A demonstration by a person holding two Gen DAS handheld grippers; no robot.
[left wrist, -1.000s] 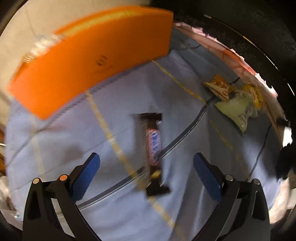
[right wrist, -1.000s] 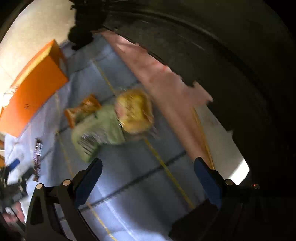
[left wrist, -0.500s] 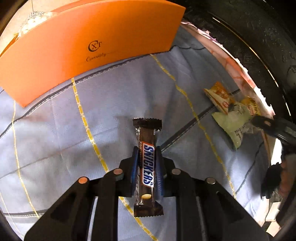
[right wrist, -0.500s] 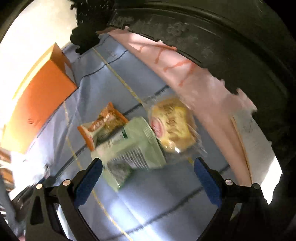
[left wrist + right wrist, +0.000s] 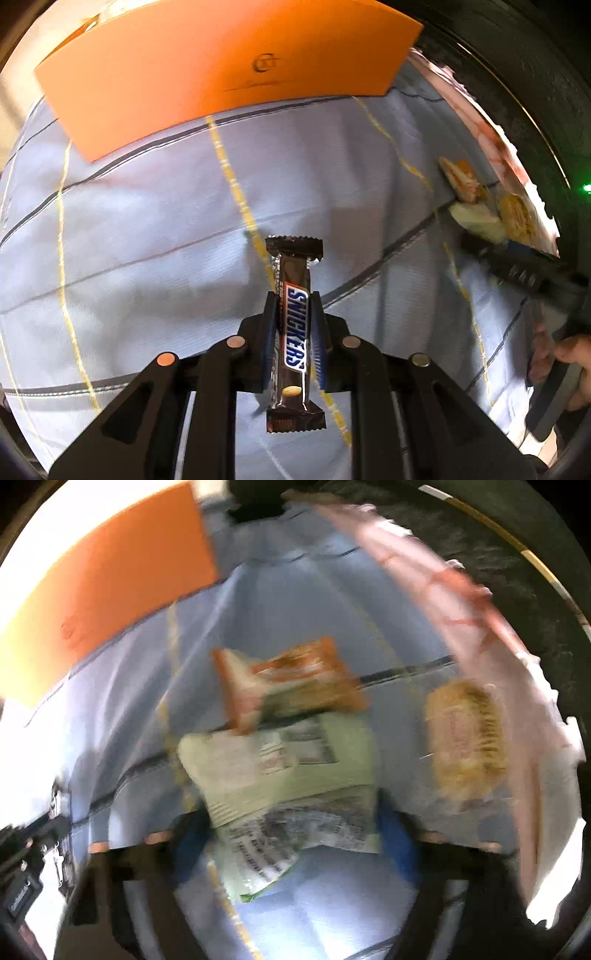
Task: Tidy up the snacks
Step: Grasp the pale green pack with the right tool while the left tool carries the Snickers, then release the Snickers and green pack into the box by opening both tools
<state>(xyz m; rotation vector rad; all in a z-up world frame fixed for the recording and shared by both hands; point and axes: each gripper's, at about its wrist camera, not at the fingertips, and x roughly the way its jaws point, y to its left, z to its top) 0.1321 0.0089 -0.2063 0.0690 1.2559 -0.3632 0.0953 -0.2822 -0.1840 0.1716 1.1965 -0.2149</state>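
Note:
My left gripper (image 5: 293, 317) is shut on a brown Snickers bar (image 5: 293, 332) and holds it above the blue cloth (image 5: 147, 240), in front of the orange box (image 5: 221, 62). In the blurred right wrist view my right gripper (image 5: 295, 834) is down over a pale green snack packet (image 5: 284, 768), its blue pads on either side of the packet's near end. An orange packet (image 5: 291, 686) lies partly on the green one and a round yellow snack (image 5: 465, 734) lies to the right. The same three snacks show at the right of the left wrist view (image 5: 480, 218).
The orange box (image 5: 103, 579) stands at the back left of the cloth. A pink sheet (image 5: 498, 627) runs along the cloth's right edge beside a dark surface. My right gripper and the hand that holds it show at the right of the left wrist view (image 5: 535, 280).
My left gripper closed on the Snickers bar and lifted it off the cloth toward the orange box. My right gripper moved in over the green packet and its pads have narrowed around it.

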